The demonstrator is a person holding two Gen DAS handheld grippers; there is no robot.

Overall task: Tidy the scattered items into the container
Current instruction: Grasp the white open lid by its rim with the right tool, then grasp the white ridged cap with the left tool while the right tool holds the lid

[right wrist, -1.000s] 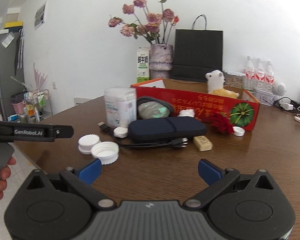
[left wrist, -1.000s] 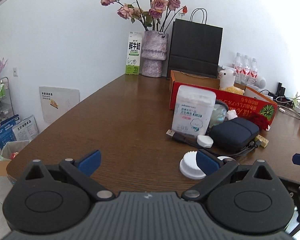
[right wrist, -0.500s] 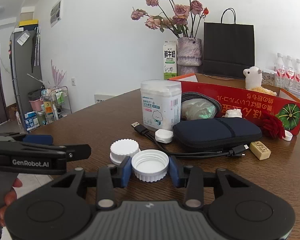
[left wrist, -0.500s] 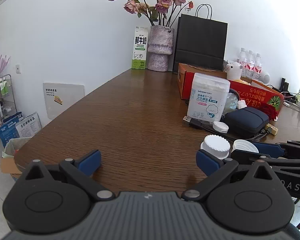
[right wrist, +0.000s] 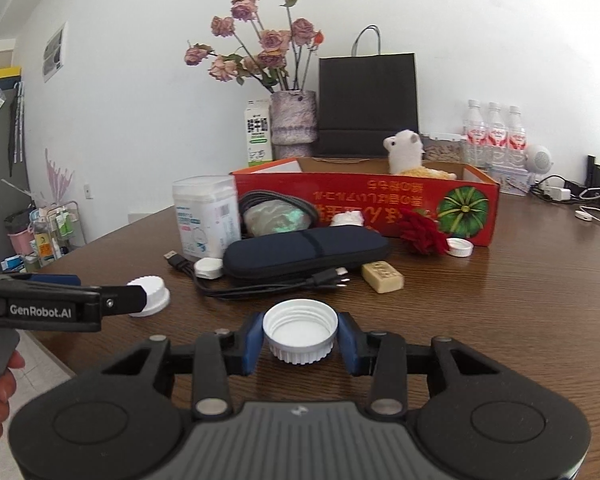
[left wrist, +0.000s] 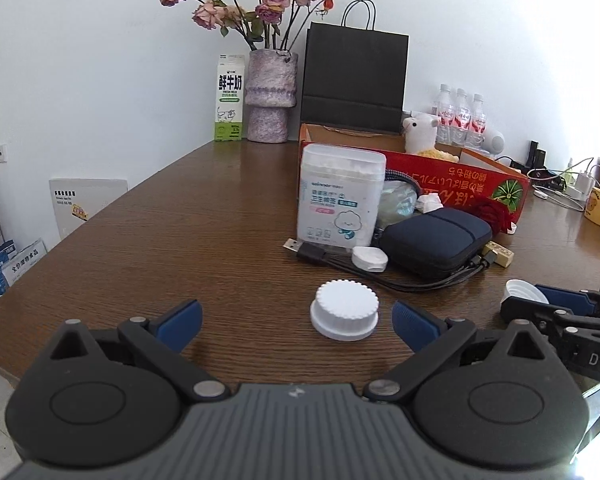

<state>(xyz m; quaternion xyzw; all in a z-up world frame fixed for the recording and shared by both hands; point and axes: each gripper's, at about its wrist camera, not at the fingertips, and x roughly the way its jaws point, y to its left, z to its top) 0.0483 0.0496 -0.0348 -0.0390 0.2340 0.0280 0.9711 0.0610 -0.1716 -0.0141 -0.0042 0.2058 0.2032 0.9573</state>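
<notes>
Wooden table [right wrist: 520,320], red box [right wrist: 364,204] holding plush toy [right wrist: 406,152], right claw [right wrist: 300,344] gripping white cap [right wrist: 300,334], left claw [left wrist: 296,322] open.

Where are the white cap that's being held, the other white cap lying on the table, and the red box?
held white cap [right wrist: 300,330], right wrist view, on its hollow inside.
loose white cap [left wrist: 345,308], left wrist view, on its ridged top.
red box [right wrist: 364,208], right wrist view, on its printed front wall.
</notes>
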